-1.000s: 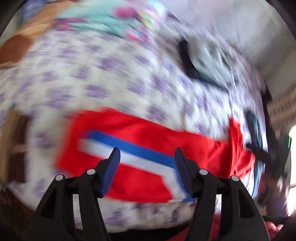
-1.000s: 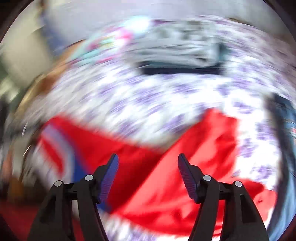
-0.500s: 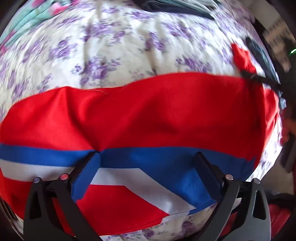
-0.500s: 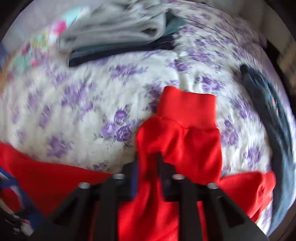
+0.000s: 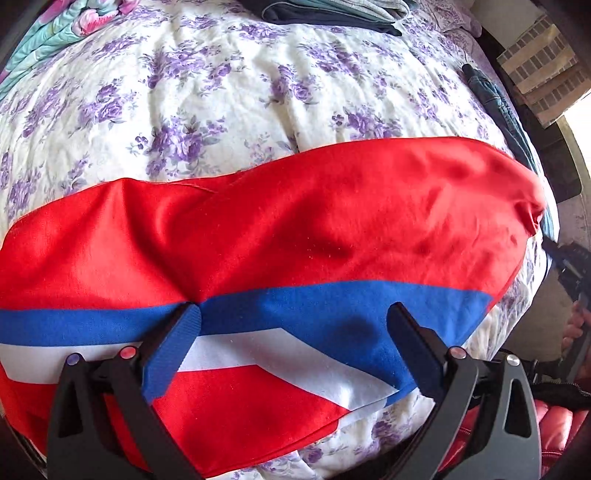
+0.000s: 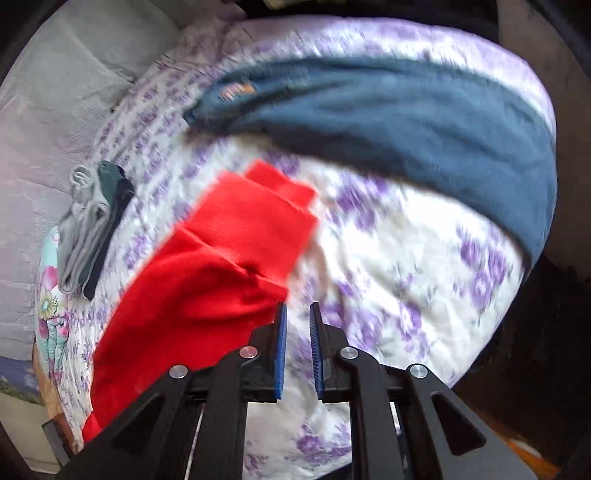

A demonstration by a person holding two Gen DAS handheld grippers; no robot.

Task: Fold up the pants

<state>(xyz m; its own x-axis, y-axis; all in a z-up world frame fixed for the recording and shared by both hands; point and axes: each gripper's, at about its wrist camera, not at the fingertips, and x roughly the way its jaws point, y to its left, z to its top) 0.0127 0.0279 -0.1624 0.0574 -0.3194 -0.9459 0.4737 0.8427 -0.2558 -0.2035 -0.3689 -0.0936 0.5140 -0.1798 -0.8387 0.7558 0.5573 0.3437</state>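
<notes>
Red pants (image 5: 295, 229) with a blue and white stripe lie across the floral bedsheet (image 5: 221, 96). My left gripper (image 5: 293, 314) is open, its fingers spread over the blue stripe near the waist end, touching the cloth. In the right wrist view the red pant leg with its cuff (image 6: 236, 240) lies to the left of my right gripper (image 6: 297, 314). That gripper's jaws stand nearly together with a narrow gap and nothing between them. The leg is beside its left finger, not in it.
Folded grey and dark clothes (image 5: 332, 11) lie at the far side of the bed, also in the right wrist view (image 6: 92, 229). Dark blue jeans (image 6: 406, 129) lie along the bed's right edge. A floral pillow (image 5: 55, 33) sits far left. The bed edge drops off at right.
The right gripper let go of the pant leg and swung right, the leg now beside it. The left gripper stayed open over the stripe, pants spread a bit flatter.
</notes>
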